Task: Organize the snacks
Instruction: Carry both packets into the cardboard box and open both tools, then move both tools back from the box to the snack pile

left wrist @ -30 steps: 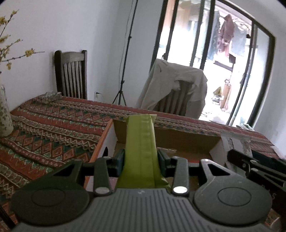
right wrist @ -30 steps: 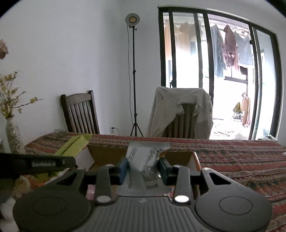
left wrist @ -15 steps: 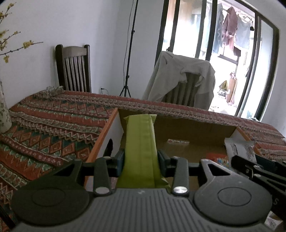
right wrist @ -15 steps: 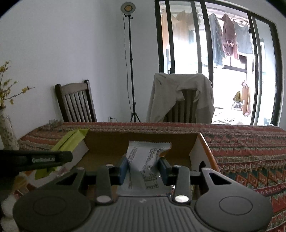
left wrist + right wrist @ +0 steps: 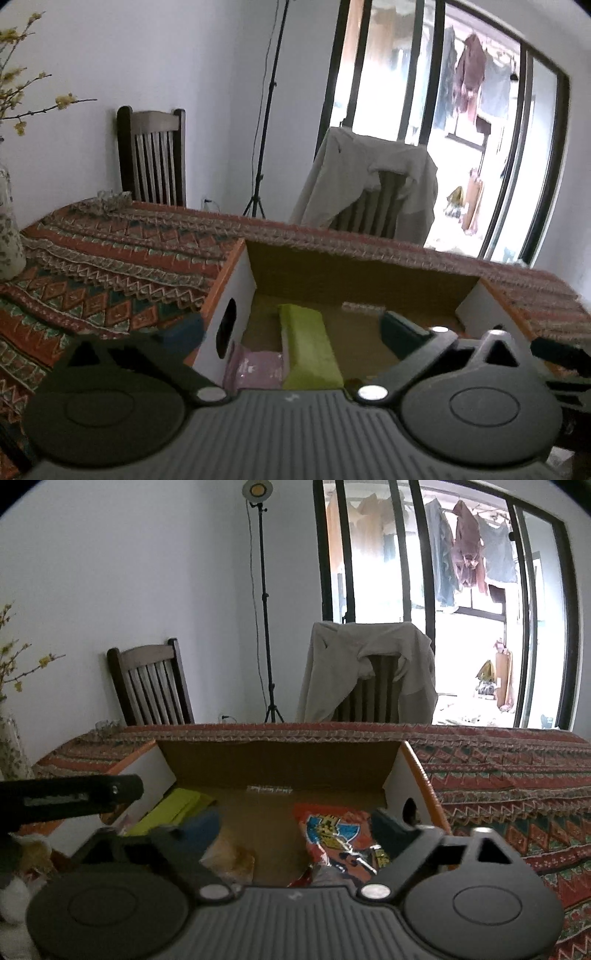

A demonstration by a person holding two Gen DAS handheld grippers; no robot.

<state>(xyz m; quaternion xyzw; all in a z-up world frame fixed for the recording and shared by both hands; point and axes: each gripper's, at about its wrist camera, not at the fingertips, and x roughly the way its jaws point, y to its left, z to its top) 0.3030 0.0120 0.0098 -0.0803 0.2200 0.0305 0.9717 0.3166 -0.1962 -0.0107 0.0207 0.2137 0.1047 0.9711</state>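
Note:
An open cardboard box (image 5: 362, 275) with white sides stands on the patterned tablecloth; it also shows in the right wrist view (image 5: 280, 764). My left gripper (image 5: 291, 328) is open above its left end. A green snack pack (image 5: 308, 345) lies free in the box beside a pink pack (image 5: 258, 369). My right gripper (image 5: 295, 821) is open above the box's right half. Below it lie a red and blue snack bag (image 5: 338, 836) and a clear pack with a yellowish snack (image 5: 231, 858). The green pack (image 5: 171, 810) shows at the left.
Two wooden chairs (image 5: 151, 686) stand behind the table, one draped with a beige jacket (image 5: 365, 672). A light stand (image 5: 264, 602) is by the wall. A flowered vase (image 5: 9, 236) sits at the table's left. The left gripper's body (image 5: 66, 799) crosses the right wrist view.
Both grippers have opened. The green pack dropped from the left gripper into the box; the white printed pack left the right gripper and is out of sight. Both grippers tilted down over the box.

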